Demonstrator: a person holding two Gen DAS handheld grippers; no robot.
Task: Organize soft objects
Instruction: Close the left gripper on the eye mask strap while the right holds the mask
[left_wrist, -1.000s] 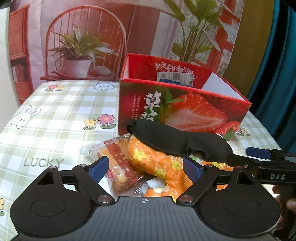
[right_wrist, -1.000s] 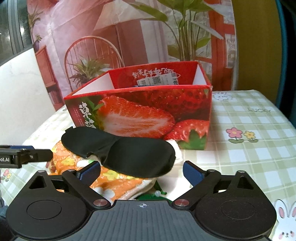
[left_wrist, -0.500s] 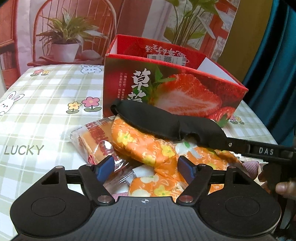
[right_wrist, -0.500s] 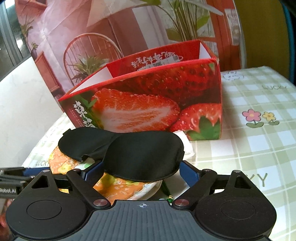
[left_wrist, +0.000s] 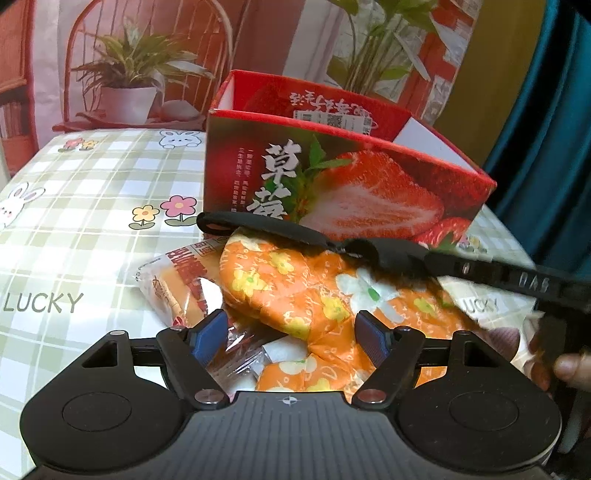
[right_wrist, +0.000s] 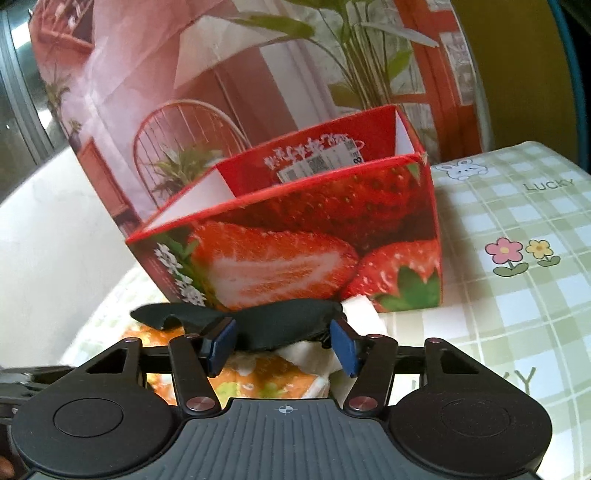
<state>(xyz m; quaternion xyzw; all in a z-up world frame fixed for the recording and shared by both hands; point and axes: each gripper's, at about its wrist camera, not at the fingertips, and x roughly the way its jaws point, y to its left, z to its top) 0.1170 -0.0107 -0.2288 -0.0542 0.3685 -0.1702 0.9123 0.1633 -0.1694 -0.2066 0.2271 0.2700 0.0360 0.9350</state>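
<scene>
A black eye mask lies on top of a pile in front of the open strawberry box. My right gripper is closing on the mask's near half, and both blue pads touch it and bunch it. In the left wrist view the mask stretches across an orange flowered cloth, creased where the right gripper's finger comes in from the right. My left gripper stands open just above the orange cloth and a clear-wrapped snack packet, holding nothing.
The strawberry box stands right behind the pile, its top open. A white piece sticks out under the mask at the box's foot. Green checked tablecloth spreads to the left. A person's fingertip shows at the right edge.
The right gripper came forward and low to the mask and its jaws narrowed onto it, so the flat mask is now bunched. The left gripper narrowed slightly and barely moved.
</scene>
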